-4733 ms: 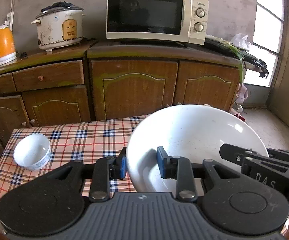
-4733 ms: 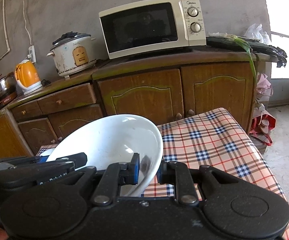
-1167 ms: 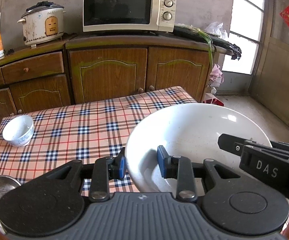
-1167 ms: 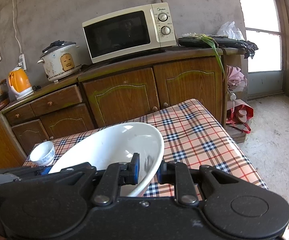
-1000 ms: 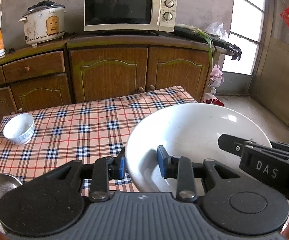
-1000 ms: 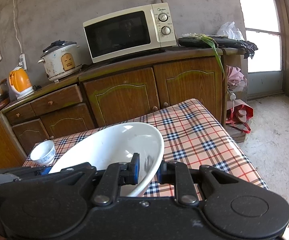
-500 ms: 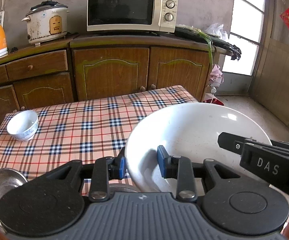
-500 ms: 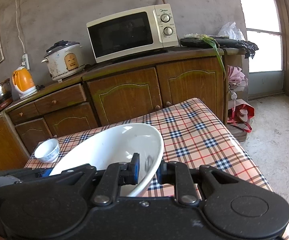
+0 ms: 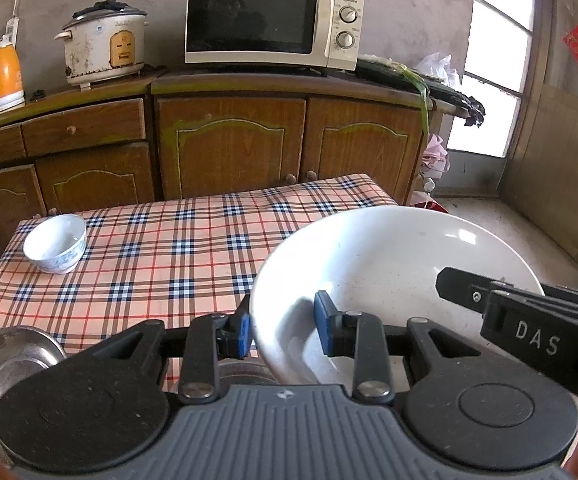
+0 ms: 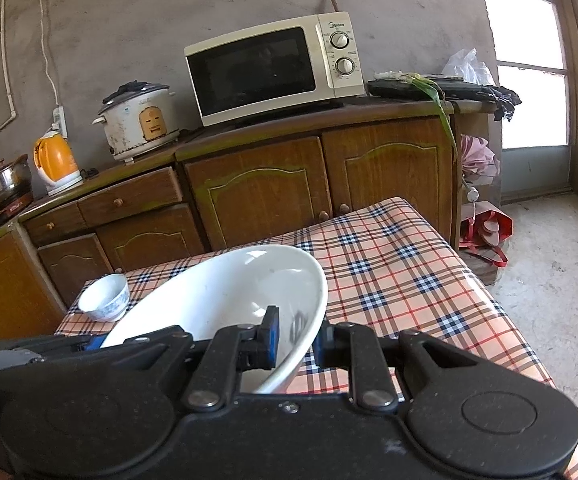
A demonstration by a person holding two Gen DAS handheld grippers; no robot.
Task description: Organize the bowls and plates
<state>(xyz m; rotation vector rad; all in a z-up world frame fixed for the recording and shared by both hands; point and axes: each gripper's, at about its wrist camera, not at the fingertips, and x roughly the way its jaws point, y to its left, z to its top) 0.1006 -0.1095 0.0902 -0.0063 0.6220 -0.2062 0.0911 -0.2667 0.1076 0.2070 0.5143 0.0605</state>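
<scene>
The big white bowl [image 9: 389, 264] hangs above the checked tabletop [image 9: 177, 256], left tongs [image 9: 285, 330] and right tongs [image 10: 295, 340] both clamped on its rim.

Black housings with round caps, silver screws and blue pads are seen on the left gripper [image 9: 283, 330] and right gripper [image 10: 295, 342]; "DAS" is printed in white

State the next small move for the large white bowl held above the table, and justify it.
Probably lower the large white bowl toward the metal dish at the near table edge: both the left hand-held gripper and right hand-held gripper clamp its rim, and it hangs above the checked cloth.
</scene>
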